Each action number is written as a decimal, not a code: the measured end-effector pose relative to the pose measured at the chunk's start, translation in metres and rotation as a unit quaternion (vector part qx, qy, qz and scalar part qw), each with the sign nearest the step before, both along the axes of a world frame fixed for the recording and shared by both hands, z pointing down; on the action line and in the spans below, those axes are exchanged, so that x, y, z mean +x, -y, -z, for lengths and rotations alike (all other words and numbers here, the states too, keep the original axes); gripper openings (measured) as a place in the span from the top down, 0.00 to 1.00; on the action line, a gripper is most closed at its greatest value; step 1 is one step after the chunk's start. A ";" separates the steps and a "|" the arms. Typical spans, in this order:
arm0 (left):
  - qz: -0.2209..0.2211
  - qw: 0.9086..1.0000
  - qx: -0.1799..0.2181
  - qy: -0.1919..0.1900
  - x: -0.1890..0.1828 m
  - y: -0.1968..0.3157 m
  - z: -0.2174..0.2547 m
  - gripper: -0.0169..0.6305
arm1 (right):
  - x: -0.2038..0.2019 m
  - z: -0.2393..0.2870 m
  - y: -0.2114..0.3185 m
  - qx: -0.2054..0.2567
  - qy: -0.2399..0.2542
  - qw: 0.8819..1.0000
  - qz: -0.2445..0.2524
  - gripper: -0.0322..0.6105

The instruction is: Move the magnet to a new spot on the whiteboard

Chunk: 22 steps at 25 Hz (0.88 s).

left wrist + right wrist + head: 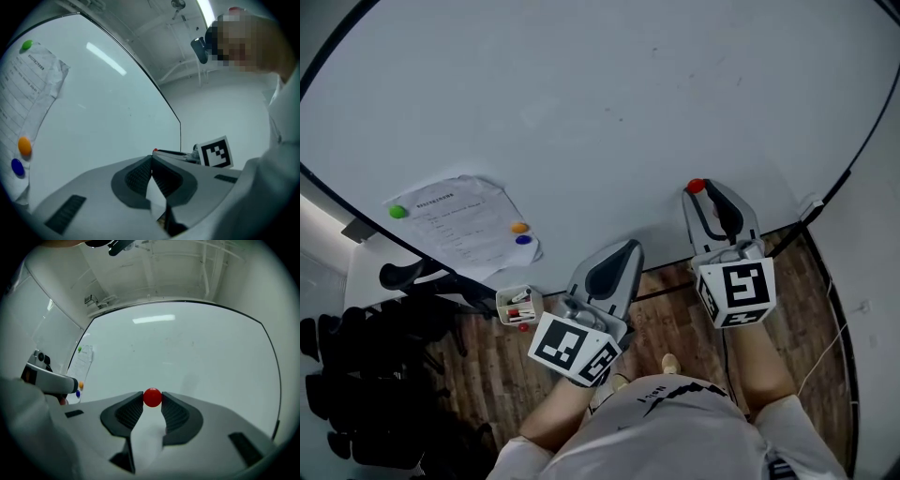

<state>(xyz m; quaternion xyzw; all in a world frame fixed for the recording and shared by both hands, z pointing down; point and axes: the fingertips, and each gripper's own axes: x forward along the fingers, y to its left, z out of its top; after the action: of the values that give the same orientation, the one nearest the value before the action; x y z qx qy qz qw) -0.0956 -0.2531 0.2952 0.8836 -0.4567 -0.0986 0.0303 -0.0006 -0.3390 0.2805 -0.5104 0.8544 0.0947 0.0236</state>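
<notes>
A round red magnet (152, 397) sits between the tips of my right gripper (152, 399), whose jaws are shut on it against the whiteboard (187, 352). In the head view the red magnet (696, 186) shows at the tip of the right gripper (697, 190), low on the whiteboard (609, 103). My left gripper (628, 246) hangs near the board's lower edge with its jaws closed together and nothing between them; in its own view the left gripper (152, 161) points along the whiteboard (103, 103).
A sheet of paper (464, 220) is pinned at the board's lower left by a green magnet (397, 212), an orange magnet (519, 228) and a blue magnet (523, 240). A marker tray (519, 306) sits below it. Dark chairs (366, 375) stand on the wooden floor.
</notes>
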 end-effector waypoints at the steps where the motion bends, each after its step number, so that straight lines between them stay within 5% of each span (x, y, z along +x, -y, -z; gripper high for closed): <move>1: -0.001 1.000 -0.001 0.001 0.003 0.002 -0.001 0.96 | 0.004 -0.001 0.006 -0.001 0.001 1.000 -0.004 0.75; 22: 0.033 0.999 -0.007 0.002 0.012 0.042 -0.007 0.96 | 0.043 0.051 0.063 0.047 0.010 0.999 -0.017 0.75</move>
<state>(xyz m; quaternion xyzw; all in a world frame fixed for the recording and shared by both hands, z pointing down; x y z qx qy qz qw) -0.0841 -0.2949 0.3022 0.8680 -0.4863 -0.0946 0.0325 0.0426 -0.4024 0.2297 -0.5239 0.8400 0.1298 0.0547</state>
